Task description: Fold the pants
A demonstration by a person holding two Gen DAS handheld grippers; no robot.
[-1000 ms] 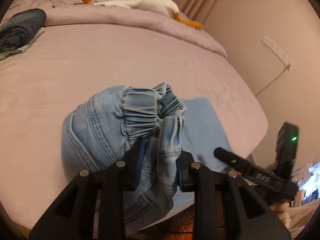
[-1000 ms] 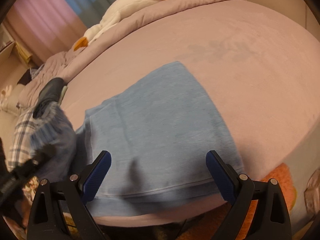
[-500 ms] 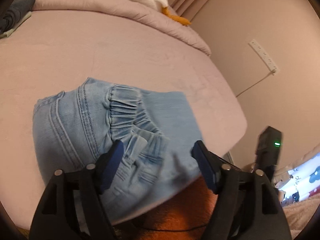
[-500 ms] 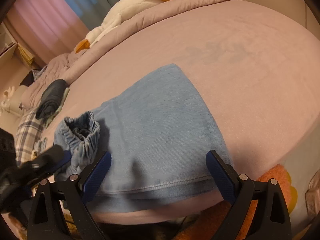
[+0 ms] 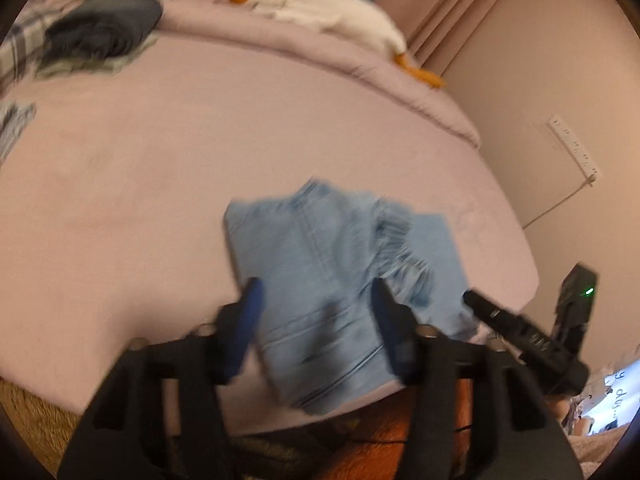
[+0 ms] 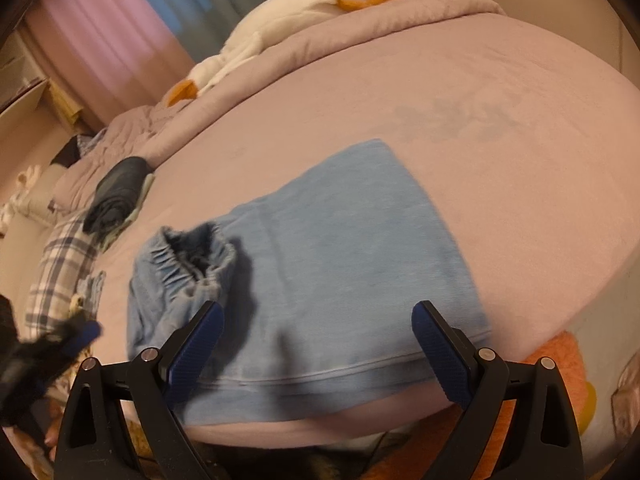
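Observation:
The light blue denim pants [image 5: 320, 264] lie folded on the pink bed near its front edge, the elastic waistband [image 6: 192, 256] bunched on top at the left end. In the right wrist view the folded legs [image 6: 344, 256] spread flat toward the right. My left gripper [image 5: 316, 312] is open and empty, just in front of the pants. My right gripper [image 6: 316, 336] is open and empty above the pants' near hem. The right gripper also shows at the right of the left wrist view [image 5: 516, 332].
A white plush goose [image 5: 320, 12] lies on the rolled quilt at the back. Dark folded clothes [image 5: 100, 32] and a plaid garment [image 6: 64, 272] sit at the left. A wall with a power strip [image 5: 574, 150] is to the right. An orange rug [image 6: 540, 400] lies below the bed edge.
My left gripper let go of the waistband, opened and pulled back. The pants dropped onto the bed and lie folded. The right gripper stayed open and barely moved.

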